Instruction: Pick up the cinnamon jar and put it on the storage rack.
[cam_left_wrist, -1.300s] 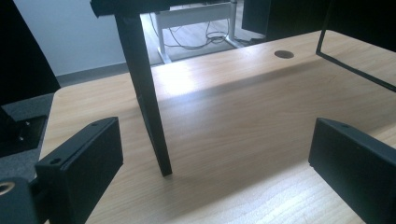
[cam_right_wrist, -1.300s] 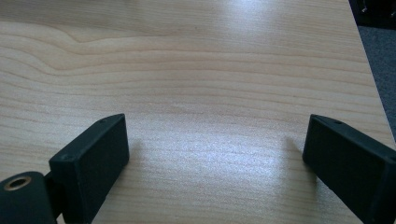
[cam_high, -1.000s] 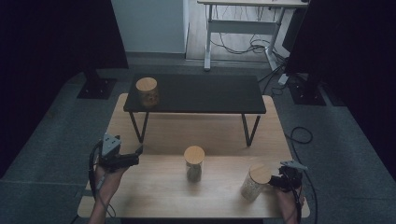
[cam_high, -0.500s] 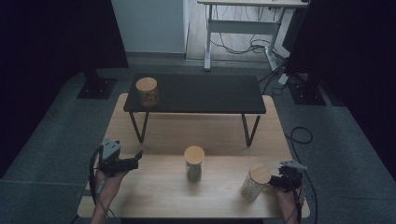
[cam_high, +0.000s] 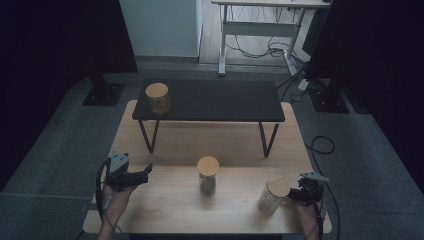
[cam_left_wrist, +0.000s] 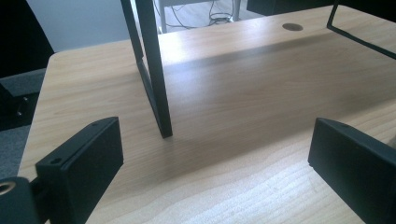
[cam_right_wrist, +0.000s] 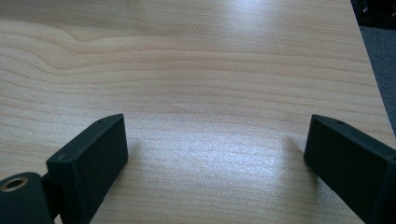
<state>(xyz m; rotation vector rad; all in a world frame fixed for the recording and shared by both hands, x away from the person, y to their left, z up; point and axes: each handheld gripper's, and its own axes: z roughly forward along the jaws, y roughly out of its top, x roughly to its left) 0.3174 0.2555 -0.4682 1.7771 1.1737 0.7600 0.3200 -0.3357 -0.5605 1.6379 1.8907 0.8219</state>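
Three cork-lidded jars are in the high view. One jar (cam_high: 157, 98) stands on the black bench (cam_high: 215, 100), one jar (cam_high: 207, 175) at the middle of the wooden table (cam_high: 165, 200), and one jar (cam_high: 272, 196) near the front right. My left gripper (cam_high: 144, 173) (cam_left_wrist: 215, 140) is open over the table's left side, facing a bench leg (cam_left_wrist: 156, 79). My right gripper (cam_high: 305, 190) (cam_right_wrist: 217, 130) sits just right of the front-right jar. Its jaws have just been opening further and stand wide, with bare wood between them.
The bench's thin black legs (cam_high: 150, 137) stand on the table's far half. The table's right edge (cam_right_wrist: 369, 65) runs close to my right gripper. Cables (cam_high: 320, 146) lie on the grey floor to the right, and a white desk frame (cam_high: 260, 30) stands behind.
My left gripper has drifted slightly toward the near edge of the table. The right hand and the three jars have stayed where they were.
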